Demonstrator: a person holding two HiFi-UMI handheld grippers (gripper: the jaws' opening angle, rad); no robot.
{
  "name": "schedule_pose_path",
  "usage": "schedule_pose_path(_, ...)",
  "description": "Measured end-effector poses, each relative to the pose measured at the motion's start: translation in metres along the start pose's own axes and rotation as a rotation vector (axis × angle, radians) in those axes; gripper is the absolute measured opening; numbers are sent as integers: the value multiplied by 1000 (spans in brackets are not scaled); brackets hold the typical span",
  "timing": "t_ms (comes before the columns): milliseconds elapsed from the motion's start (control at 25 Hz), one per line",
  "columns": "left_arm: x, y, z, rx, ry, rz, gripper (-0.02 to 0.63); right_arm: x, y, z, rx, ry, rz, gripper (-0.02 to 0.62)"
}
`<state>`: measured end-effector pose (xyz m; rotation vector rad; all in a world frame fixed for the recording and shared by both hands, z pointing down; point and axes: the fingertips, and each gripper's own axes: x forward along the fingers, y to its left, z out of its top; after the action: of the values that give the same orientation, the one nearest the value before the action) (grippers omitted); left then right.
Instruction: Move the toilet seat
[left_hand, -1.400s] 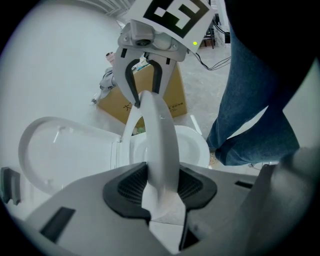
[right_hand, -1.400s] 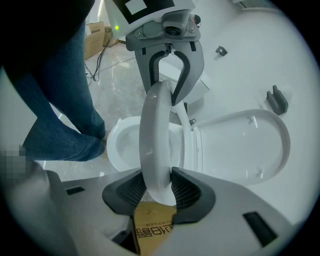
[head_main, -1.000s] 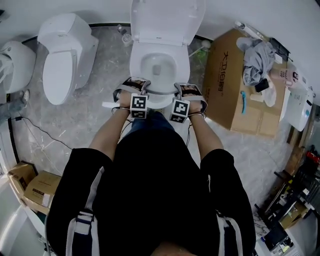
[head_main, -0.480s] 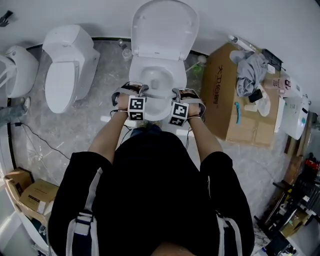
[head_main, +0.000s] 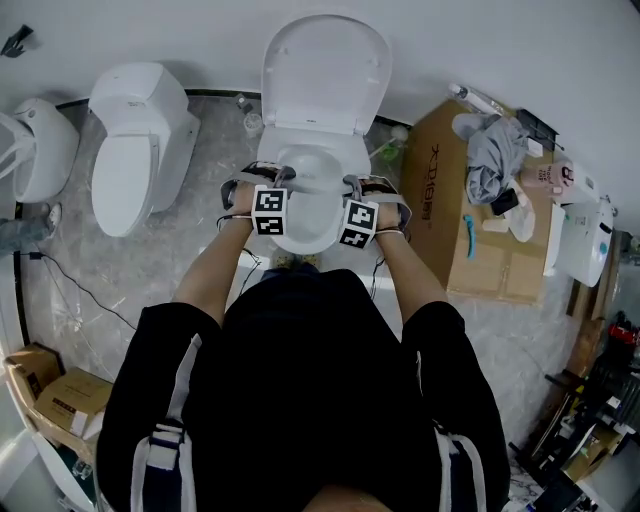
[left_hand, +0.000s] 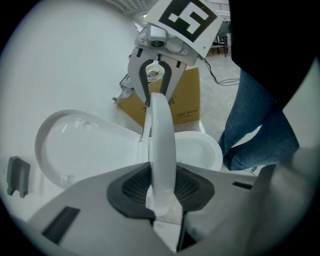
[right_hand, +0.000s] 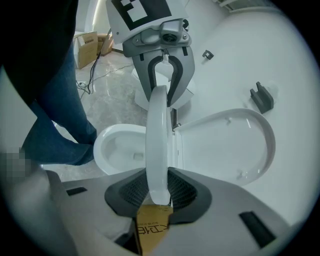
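Note:
The white toilet seat (head_main: 312, 182) is lifted off the bowl (head_main: 305, 228) and stands on edge between my two grippers. The lid (head_main: 325, 70) leans upright against the wall. My left gripper (head_main: 283, 178) holds the seat's left side and my right gripper (head_main: 350, 183) its right side. In the left gripper view the seat (left_hand: 162, 145) runs up from between my closing jaws (left_hand: 161, 192), whose pads press on it. In the right gripper view the seat (right_hand: 157, 145) sits likewise in the right gripper (right_hand: 159, 192), whose jaws are closing on it.
A second toilet (head_main: 135, 150) stands to the left and another white fixture (head_main: 35, 150) at the far left. A large cardboard box (head_main: 450, 210) with clothes on it stands close on the right. Small boxes (head_main: 45, 395) and a cable lie on the floor at the left.
Both grippers have moved away from me toward the lid, and the seat has swung up from the bowl rim to stand on edge between them.

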<state>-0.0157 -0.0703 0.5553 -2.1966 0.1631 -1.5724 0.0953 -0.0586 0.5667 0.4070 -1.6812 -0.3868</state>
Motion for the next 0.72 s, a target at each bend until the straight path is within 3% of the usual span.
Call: schedule_pose_path(720,-10,52,1,-43,-12,36,95,-7,-51,-1,27,-25,1,117)
